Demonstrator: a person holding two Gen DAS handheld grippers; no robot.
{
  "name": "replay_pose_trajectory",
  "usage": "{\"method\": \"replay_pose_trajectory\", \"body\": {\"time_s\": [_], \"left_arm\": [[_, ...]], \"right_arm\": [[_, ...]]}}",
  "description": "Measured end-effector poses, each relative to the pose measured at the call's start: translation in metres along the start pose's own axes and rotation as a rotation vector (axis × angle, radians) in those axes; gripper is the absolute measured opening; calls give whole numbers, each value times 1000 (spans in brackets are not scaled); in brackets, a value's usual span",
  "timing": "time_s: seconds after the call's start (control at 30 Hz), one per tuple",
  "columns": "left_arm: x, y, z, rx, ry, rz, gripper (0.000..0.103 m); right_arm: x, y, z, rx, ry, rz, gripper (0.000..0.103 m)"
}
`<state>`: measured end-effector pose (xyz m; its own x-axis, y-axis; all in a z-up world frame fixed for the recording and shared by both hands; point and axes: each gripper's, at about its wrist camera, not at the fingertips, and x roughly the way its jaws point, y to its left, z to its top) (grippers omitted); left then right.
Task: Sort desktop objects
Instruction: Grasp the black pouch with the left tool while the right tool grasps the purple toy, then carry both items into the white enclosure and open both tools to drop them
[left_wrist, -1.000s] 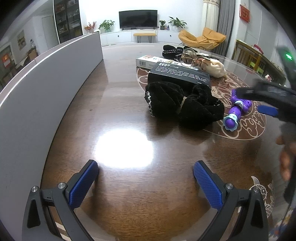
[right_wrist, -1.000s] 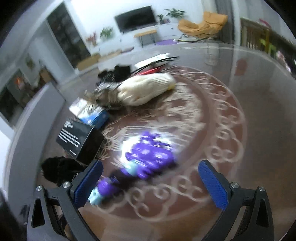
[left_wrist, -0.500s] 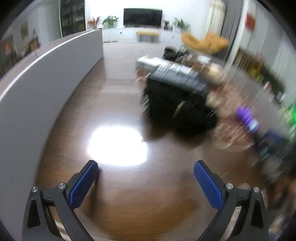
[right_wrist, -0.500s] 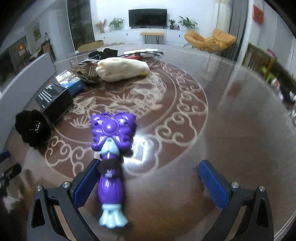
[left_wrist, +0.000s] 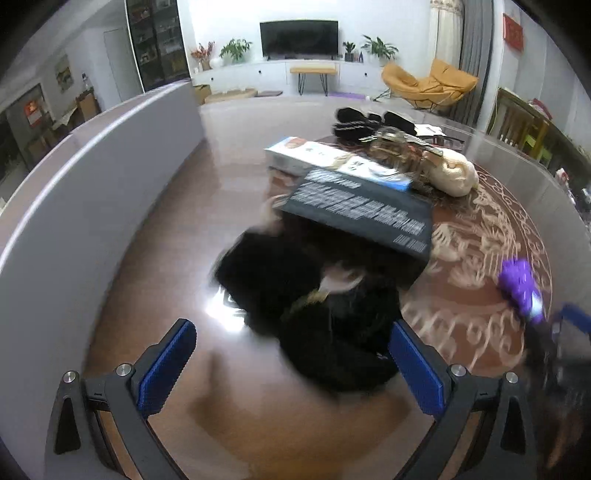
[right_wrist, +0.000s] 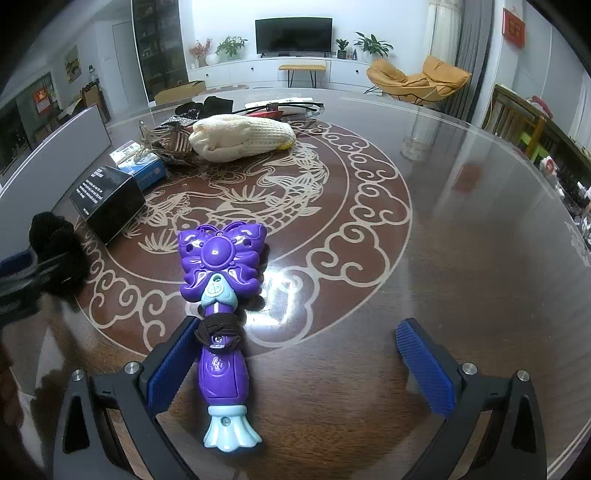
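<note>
- Since the earlier frames, both grippers are being brought closer: the left gripper (left_wrist: 291, 365) onto the black scrunchie (left_wrist: 314, 306), the right gripper (right_wrist: 299, 362) around the purple wand (right_wrist: 221, 317).
- Both pairs of jaws are being held wide open, gripping nothing.
- The wand is lying flat on the desk (right_wrist: 461, 258), its handle touching or just beside the right gripper's left-hand pad (right_wrist: 171, 365).
- It is being judged light, rigid and slick plastic; the narrow handle below the dark band (right_wrist: 218, 332) is being favoured over the broad butterfly head.
- The scrunchie, just before the black box (left_wrist: 362, 218), is being judged soft and compressible anywhere.
</note>
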<state>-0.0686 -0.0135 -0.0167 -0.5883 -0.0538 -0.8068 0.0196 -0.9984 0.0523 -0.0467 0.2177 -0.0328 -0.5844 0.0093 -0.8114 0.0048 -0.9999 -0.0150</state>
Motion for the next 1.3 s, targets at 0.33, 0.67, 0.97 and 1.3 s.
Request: {"method": "replay_pose_trajectory", "body": {"time_s": [0.33, 0.67, 0.97, 1.3], "left_arm": [[-21, 32, -14, -41, -7, -140, 103], [14, 2, 12, 23, 27, -70, 43], [-20, 24, -23, 7, 13, -149, 36], [-77, 51, -35, -75, -103, -248, 36]], "right_arm": [[0, 0, 0, 0, 0, 0, 103], [-1, -1, -1, -8, 0, 17, 103], [-12, 19, 8, -86, 85, 182, 73], [-43, 39, 21, -161, 61, 180, 22]]}}
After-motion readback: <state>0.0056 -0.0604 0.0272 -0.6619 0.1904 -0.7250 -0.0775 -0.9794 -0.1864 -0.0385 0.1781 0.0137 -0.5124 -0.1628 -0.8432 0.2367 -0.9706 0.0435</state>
